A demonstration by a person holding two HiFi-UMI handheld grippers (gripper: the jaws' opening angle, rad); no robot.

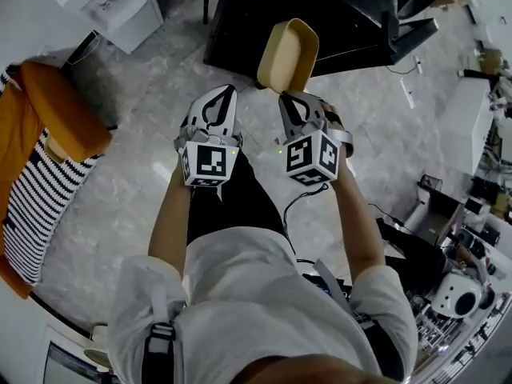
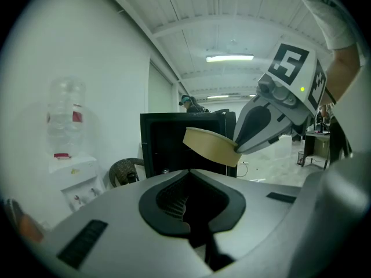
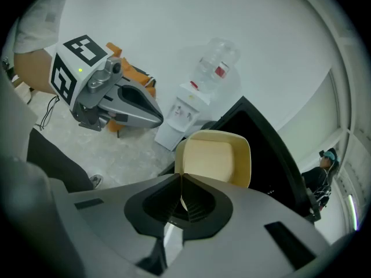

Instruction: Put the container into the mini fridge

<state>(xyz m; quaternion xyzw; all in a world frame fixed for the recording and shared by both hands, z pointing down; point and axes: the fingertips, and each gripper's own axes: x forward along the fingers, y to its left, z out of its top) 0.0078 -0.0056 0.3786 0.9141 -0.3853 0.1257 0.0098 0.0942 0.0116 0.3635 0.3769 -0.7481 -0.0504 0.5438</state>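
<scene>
The right gripper point(image 1: 286, 96) pinches the rim of the beige container point(image 1: 286, 53), which is tipped on edge before the black mini fridge point(image 1: 336, 14), while the left gripper point(image 1: 226, 90) (jaws together, nothing between them) hangs just beside it over marbled floor point(image 1: 136, 182).

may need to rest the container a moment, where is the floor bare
Bare marble floor lies between the orange chair, the water dispenser and the black mini fridge. The right edge, packed with equipment, is crowded.

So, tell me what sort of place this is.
Probably an office or lab workroom: a bottled water dispenser stands by the white wall, a black mini fridge sits nearby, and equipment clutter lines one side.
</scene>
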